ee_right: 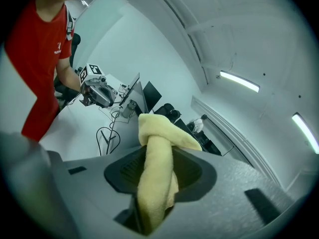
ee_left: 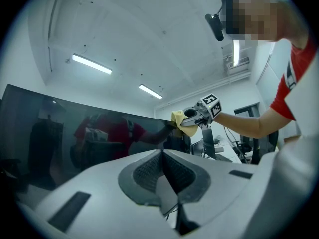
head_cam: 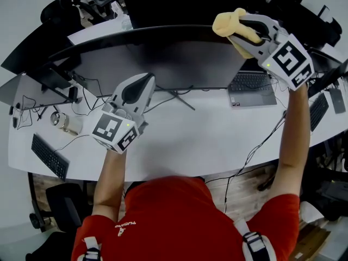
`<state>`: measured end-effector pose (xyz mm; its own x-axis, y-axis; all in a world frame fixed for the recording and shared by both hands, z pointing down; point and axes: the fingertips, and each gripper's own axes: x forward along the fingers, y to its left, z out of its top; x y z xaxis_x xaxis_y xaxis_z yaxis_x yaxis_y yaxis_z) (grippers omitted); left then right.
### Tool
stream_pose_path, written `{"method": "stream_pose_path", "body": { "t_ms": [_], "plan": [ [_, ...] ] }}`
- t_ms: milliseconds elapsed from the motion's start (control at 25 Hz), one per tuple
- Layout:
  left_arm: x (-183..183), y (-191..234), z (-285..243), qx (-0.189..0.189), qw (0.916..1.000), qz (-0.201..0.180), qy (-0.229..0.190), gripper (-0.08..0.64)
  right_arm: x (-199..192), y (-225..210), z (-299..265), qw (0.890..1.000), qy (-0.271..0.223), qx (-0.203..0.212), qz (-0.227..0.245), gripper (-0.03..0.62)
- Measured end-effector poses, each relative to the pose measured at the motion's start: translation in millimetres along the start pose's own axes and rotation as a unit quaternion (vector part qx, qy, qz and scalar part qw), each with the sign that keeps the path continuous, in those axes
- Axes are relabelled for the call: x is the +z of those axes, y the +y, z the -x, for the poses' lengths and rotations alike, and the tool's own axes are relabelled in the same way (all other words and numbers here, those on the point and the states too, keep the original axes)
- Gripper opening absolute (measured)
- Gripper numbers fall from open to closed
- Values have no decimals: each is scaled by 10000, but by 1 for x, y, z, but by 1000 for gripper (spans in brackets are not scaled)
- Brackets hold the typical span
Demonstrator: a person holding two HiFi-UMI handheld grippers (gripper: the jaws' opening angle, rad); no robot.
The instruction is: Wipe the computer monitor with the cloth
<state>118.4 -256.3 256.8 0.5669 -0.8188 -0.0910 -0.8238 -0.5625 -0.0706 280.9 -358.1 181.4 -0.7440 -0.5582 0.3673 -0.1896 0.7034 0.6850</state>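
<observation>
Right gripper (head_cam: 239, 29): clamped on the yellow cloth (head_cam: 229, 22), with the wad poking out past the jaws.
Cloth: up at the monitor's (head_cam: 179, 64) top edge, toward its right end, seemingly touching it.
Monitor: wide, curved and dark, with its long axis running left to right across the desk (head_cam: 179, 140).
Left gripper (head_cam: 141, 83): jaws together and empty, hanging before the screen's lower middle.
Key relation: most of the screen lies left of and below the cloth, so the right hand's sweep likely follows that long axis.
</observation>
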Motion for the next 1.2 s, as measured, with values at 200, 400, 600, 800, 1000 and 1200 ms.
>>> {"method": "stream_pose_path", "body": {
  "t_ms": [200, 400, 600, 800, 1000, 1200],
  "plan": [
    [-1, -8, -11, -75, 10000, -13, 57, 12, -28, -12, 20, 9994, -80, -218, -255, 150],
    [-4, -18, -19, -73, 9997, 7, 239, 12, -44, -19, 39, 9953, -378, -408, -798, 153],
    [-9, -22, -24, -103, 9995, -9, 303, 12, -60, -27, 53, 9903, -663, -644, -1038, 156],
    [-16, -26, -25, -152, 9994, -22, 313, 12, -72, -28, 58, 9785, -1074, -798, -1570, 158],
    [-22, -31, -26, -162, 9990, -18, 411, 12, -88, -18, 55, 9672, -1305, -897, -1988, 156],
    [-26, -32, -28, -146, 9986, -29, 503, 12, -105, 0, 40, 9607, -1388, -880, -2236, 156]
  ]
}}
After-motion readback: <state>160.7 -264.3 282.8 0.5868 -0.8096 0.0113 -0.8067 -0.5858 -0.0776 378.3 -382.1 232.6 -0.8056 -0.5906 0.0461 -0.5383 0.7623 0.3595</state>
